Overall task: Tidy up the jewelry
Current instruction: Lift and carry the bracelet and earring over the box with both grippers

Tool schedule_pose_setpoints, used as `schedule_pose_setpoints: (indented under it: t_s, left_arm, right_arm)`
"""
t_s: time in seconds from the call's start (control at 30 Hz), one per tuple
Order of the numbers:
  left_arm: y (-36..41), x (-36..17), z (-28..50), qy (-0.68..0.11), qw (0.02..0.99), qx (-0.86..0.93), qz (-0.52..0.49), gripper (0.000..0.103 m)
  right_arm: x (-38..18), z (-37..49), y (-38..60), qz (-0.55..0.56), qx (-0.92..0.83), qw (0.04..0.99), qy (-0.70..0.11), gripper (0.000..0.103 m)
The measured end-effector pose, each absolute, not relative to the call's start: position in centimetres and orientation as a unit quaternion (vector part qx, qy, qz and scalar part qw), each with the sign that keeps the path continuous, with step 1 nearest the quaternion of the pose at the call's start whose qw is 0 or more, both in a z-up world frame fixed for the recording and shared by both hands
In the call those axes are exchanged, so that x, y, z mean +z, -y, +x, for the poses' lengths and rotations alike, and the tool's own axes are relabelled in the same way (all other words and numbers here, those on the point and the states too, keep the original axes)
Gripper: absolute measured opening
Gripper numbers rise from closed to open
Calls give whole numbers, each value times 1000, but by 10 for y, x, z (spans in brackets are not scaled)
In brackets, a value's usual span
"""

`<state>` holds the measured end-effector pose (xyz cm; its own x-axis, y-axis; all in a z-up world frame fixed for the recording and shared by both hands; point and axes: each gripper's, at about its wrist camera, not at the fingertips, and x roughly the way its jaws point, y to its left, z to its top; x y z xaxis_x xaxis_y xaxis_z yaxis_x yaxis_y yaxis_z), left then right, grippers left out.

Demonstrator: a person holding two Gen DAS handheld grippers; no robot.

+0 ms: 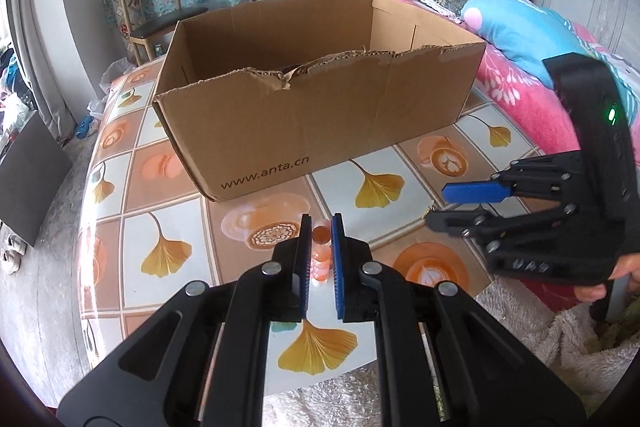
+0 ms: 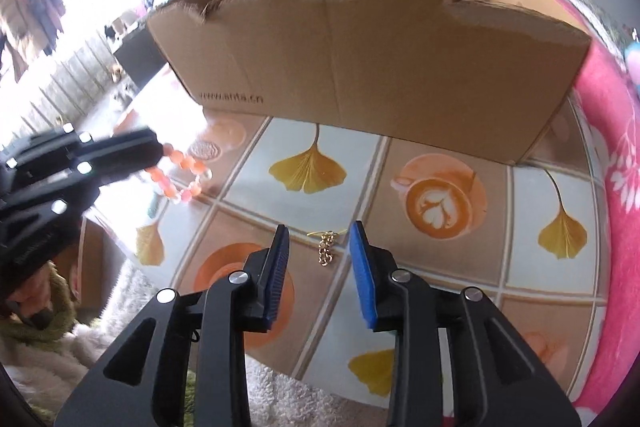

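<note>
1. Tabletop (image 1: 132, 187): covered in a tiled print of ginkgo leaves and coffee cups; carries every item below. A pink floral bed (image 1: 516, 87) lies against its far right side.

2. Cardboard box (image 1: 320, 115): open-topped, torn along the near rim, printed "www.anta.cn"; stands at the back of the tabletop. Its contents cannot be made out. Judged to be the place where the jewelry goes.

3. Right tongs (image 2: 320, 247): spread wide, holding nothing, poised low over the tabletop with the gold chain lying between the two blue pads (image 2: 362, 267).

4. Left tongs (image 1: 321, 231): closed to a narrow gap on the bead bracelet. In the right wrist view they hold it off the tabletop, in front of the box's near left corner.

5. Bead bracelet (image 2: 182, 175): a loop of orange and clear round beads, hanging from the left tongs.

6. Gold chain (image 2: 327, 249): small, bunched, lying loose on the tabletop, near the front edge and well short of the box.

Step in hand, as judged: bracelet picked up and bound for the box; chain not yet gripped. Next move calls for carrying the bracelet over the torn rim before letting go, and lowering the right tongs squarely onto the thin chain to close.
</note>
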<state>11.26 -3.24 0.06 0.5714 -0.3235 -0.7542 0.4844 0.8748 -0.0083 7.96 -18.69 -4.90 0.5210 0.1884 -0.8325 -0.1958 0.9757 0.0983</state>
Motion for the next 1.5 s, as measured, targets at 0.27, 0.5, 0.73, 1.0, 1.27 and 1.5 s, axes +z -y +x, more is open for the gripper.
schedule_pose_setpoints:
  t_s: [0.27, 0.5, 0.73, 1.0, 1.27, 1.5]
  left_arm:
    - [29, 1, 114, -399, 883, -227, 94, 9]
    - [19, 15, 110, -386, 890, -229, 85, 9]
    - [11, 52, 104, -352, 901, -244, 68, 9]
    - [18, 61, 108, -343, 903, -249, 68, 9]
    - [20, 55, 107, -352, 900, -249, 65, 9]
    - [16, 46, 108, -359, 898, -247, 54, 9]
  right_arm:
    - [-54, 88, 185, -4, 106, 870, -481, 5]
    - [-31, 79, 215, 90, 119, 879, -453, 1]
    - [9, 70, 231, 98, 121, 898, -412, 1]
    - [-23, 76, 199, 25, 142, 865, -480, 14]
    - [-51, 90, 186, -34, 137, 846, -514, 15]
    - [-48, 96, 176, -53, 155, 838, -520, 4]
